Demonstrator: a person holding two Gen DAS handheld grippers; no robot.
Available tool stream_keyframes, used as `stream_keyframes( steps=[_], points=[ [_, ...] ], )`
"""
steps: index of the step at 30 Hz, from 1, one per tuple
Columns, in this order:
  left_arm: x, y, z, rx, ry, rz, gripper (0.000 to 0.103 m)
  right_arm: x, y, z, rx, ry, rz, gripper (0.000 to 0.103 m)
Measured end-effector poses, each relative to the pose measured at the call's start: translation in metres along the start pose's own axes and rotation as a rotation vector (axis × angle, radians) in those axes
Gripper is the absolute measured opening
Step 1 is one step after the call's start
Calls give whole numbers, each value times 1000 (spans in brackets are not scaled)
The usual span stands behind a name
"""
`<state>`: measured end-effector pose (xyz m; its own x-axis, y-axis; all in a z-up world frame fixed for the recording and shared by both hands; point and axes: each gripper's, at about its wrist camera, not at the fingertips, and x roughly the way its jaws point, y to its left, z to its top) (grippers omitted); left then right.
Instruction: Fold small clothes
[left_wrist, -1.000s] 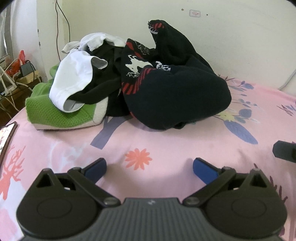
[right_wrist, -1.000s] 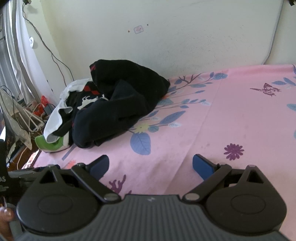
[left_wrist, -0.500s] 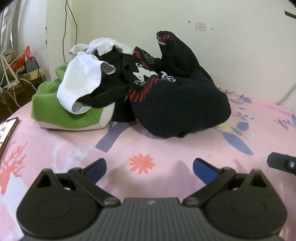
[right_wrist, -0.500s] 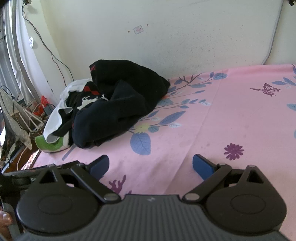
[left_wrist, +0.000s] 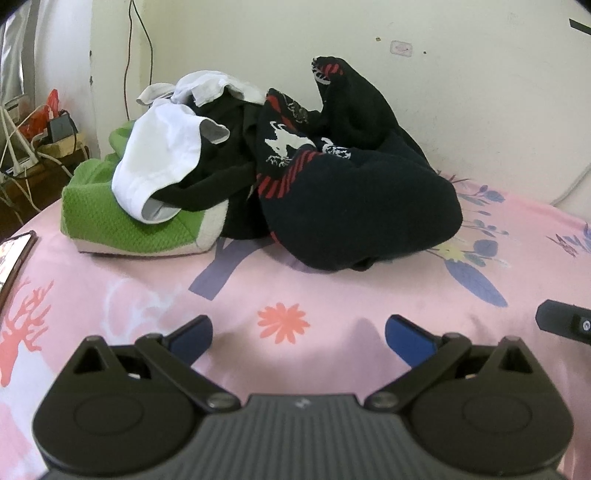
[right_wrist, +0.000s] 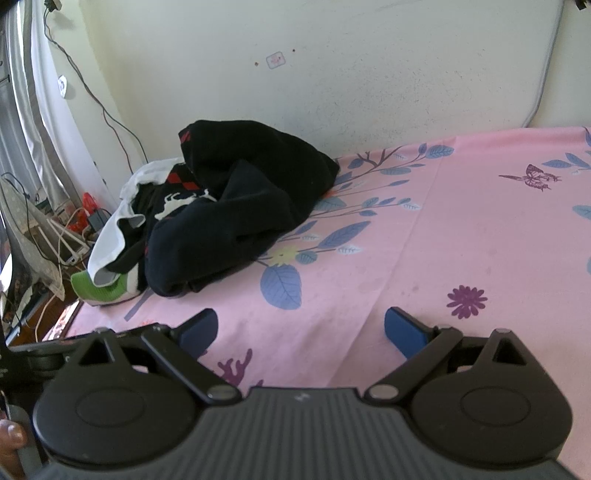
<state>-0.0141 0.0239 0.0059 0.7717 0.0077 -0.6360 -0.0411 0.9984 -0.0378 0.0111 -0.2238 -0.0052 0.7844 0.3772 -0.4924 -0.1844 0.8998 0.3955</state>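
The clothes pile (left_wrist: 280, 173) sits heaped near the wall on the pink bedsheet (left_wrist: 332, 295): dark knit, white piece, green piece, all tangled. You have 0 items folded in view; every fold remains. Your left gripper (left_wrist: 298, 334) and right gripper (right_wrist: 300, 330) both hover with jaws spread, holding nothing, short of the pile.

Left gripper (left_wrist: 298, 332) jaws wide apart, empty, low over pink floral sheet (left_wrist: 332, 295). Clothes pile ahead against wall: black garment with red stripes (left_wrist: 354, 206), white garment (left_wrist: 162, 162) draped on green knit piece (left_wrist: 122, 221). Phone (left_wrist: 13, 258) at left edge.
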Motion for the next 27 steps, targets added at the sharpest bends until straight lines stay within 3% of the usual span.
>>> stream_keyframes(
  steps=[27],
  points=[
    [-3,-6,-1,43,-10,3,103,0,0,0,1,0,1,91]
  ],
)
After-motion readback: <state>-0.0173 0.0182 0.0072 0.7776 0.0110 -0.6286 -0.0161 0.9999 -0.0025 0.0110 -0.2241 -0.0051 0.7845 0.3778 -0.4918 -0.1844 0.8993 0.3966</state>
